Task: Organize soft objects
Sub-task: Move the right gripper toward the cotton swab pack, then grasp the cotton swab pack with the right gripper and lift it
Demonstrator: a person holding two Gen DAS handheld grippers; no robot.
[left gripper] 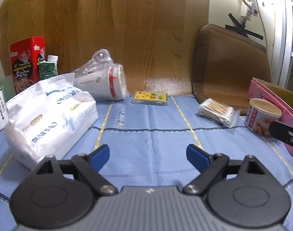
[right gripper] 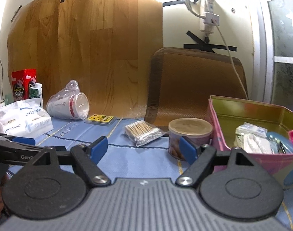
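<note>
**Tin partly filled, soft packs waiting**

The tissue pack (left gripper: 50, 115) lies far left on the tabletop, the cotton swab bag (right gripper: 143, 132) mid-cloth; some soft bits already sit in the pink tin (right gripper: 248, 157). Left gripper (left gripper: 148, 156) and right gripper (right gripper: 144, 147) hover with jaws released, empty.

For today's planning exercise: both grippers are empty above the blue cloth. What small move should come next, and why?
Probably ease the open left gripper toward the soft white tissue pack on its left. The pack lies loose on the blue cloth, while the pink tin box stands open at the right gripper.
</note>
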